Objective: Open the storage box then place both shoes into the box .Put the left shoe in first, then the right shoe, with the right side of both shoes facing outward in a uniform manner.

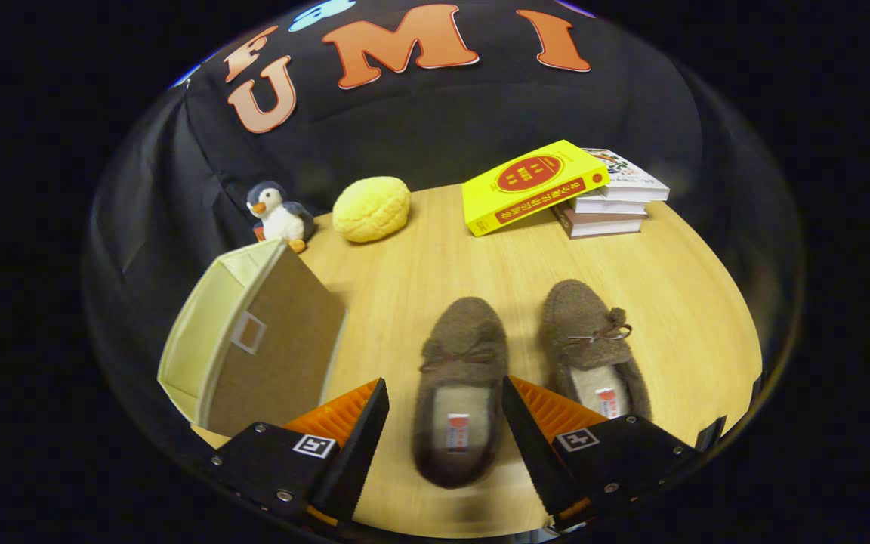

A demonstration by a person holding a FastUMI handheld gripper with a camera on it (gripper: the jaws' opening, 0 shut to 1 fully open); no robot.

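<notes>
- The left slipper lies on the counter between your wide-open, empty jaws; the gripper straddles its heel.
- The right slipper sits just beside it.
- The storage box stands open nearby.
- Risk: closing off-centre could twist the soft slipper.

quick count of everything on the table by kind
brown fuzzy slippers: 2
cream fabric storage box: 1
books: 4, yellow one leaning on a stack of three
plush penguin: 1
yellow bun-shaped plush: 1
total: 9
gripper jaws open, straddling the left slipper
</notes>
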